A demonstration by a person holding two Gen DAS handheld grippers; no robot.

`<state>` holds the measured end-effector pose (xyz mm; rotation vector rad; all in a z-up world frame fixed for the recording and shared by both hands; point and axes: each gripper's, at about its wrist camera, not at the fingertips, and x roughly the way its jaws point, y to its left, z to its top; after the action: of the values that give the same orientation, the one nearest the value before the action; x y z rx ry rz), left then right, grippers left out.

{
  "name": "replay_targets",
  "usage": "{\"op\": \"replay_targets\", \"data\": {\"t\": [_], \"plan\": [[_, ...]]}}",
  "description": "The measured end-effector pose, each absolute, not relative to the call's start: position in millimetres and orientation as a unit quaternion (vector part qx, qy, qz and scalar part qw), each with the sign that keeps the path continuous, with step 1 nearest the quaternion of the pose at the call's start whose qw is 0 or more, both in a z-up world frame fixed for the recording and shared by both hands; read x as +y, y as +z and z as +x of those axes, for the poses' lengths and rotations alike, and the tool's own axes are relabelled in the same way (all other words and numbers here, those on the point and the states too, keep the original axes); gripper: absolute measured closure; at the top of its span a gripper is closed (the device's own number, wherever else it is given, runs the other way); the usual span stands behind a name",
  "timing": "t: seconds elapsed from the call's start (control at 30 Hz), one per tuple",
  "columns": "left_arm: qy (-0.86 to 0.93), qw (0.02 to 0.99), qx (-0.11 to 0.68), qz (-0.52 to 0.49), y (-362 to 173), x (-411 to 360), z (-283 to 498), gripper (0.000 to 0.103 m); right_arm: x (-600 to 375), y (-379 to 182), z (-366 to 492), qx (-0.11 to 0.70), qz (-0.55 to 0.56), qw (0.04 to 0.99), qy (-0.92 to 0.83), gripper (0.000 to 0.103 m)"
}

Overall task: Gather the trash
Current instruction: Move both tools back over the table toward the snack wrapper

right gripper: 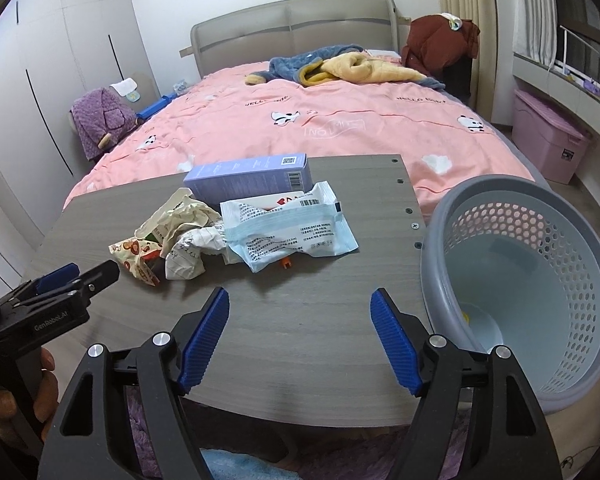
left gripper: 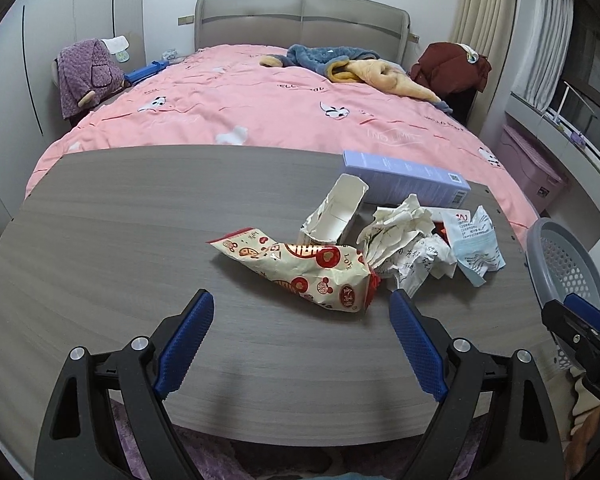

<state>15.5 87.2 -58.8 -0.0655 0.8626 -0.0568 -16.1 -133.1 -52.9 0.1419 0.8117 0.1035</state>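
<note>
A pile of trash lies on the grey wooden table (left gripper: 120, 240): a cream and red snack bag (left gripper: 300, 268), a torn white carton (left gripper: 336, 212), crumpled paper (left gripper: 404, 240), a light blue wipes packet (right gripper: 296, 228) and a lilac box (right gripper: 248, 178). A grey-blue perforated bin (right gripper: 524, 272) stands tilted at the table's right edge. My left gripper (left gripper: 300, 300) is open and empty, just short of the snack bag. My right gripper (right gripper: 300, 300) is open and empty over bare table, in front of the wipes packet and left of the bin.
A bed with a pink cover (left gripper: 260, 100) lies behind the table, with blue and yellow clothes (left gripper: 340, 64) on it. A purple robe (left gripper: 88, 72) hangs at the left. A pink storage box (right gripper: 548, 136) sits at the right by the window ledge.
</note>
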Motion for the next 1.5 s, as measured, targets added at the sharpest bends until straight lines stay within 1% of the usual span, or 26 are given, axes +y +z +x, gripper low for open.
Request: {"op": "replay_targets", "data": {"t": [0.17, 0.57, 0.93, 1.23, 1.5], "plan": [[-0.029, 0.903, 0.426, -0.034, -67, 79, 27, 0.018, -134, -58, -13, 0.400, 0.070, 0.913, 0.047, 0.029], [-0.019, 0.900, 0.436, -0.027, -79, 74, 45, 0.018, -137, -61, -7, 0.408, 0.073, 0.909, 0.042, 0.029], [0.005, 0.896, 0.443, -0.035, -80, 101, 36, 0.018, -131, -58, -9, 0.406, 0.067, 0.910, 0.046, 0.029], [0.051, 0.894, 0.444, -0.040, -79, 137, 18, 0.018, -125, -56, -12, 0.403, 0.064, 0.911, 0.051, 0.029], [0.053, 0.901, 0.428, -0.044, -59, 149, 6, 0.018, -121, -57, -13, 0.403, 0.065, 0.911, 0.057, 0.029]]}}
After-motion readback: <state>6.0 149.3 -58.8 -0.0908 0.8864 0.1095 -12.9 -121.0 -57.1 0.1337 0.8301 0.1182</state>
